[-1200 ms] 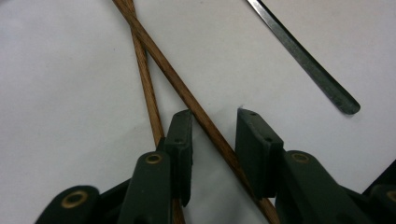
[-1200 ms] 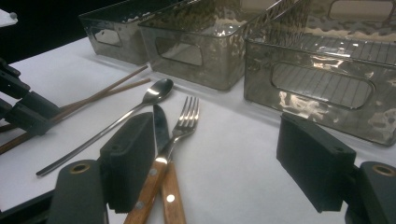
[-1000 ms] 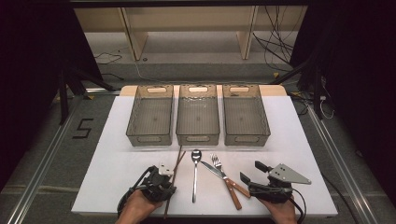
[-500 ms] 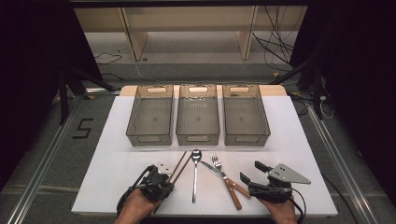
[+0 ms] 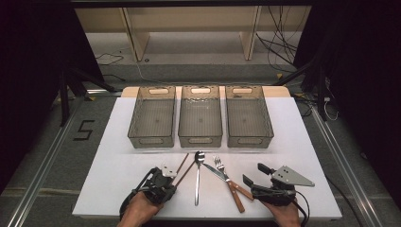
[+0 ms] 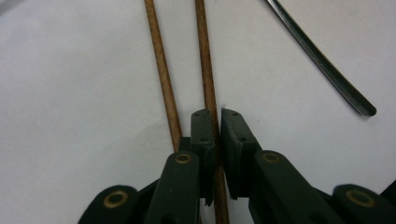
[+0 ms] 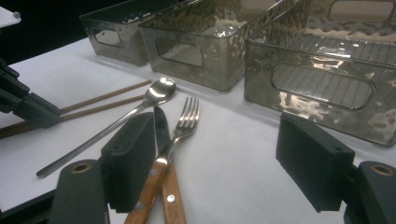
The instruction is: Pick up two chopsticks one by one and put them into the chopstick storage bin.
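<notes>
Two brown chopsticks [image 5: 183, 164] lie on the white table. My left gripper [image 5: 171, 176] is at their near ends. In the left gripper view its jaws [image 6: 217, 116] have just been closing and now pinch the right chopstick [image 6: 205, 70], while the other chopstick [image 6: 161, 70] lies free beside the left pad. A spoon [image 5: 197, 177], a fork [image 5: 218, 163] and a wooden-handled knife [image 5: 232, 189] lie in the middle. My right gripper [image 5: 254, 173] stands open beside the handles. In the right gripper view its pads [image 7: 219, 154] stand wide apart with the knife handle [image 7: 149, 191] by the left one.
Three clear grey bins stand side by side behind the cutlery: left [image 5: 150, 141], middle [image 5: 200, 140] and right [image 5: 249, 141]. The right gripper view has them close ahead [image 7: 322, 88]. The table's front edge runs just under both hands.
The left gripper's jaws have closed in on one chopstick, and the two chopsticks have spread apart into a V. Both hands stayed in place; the right gripper is unchanged.
</notes>
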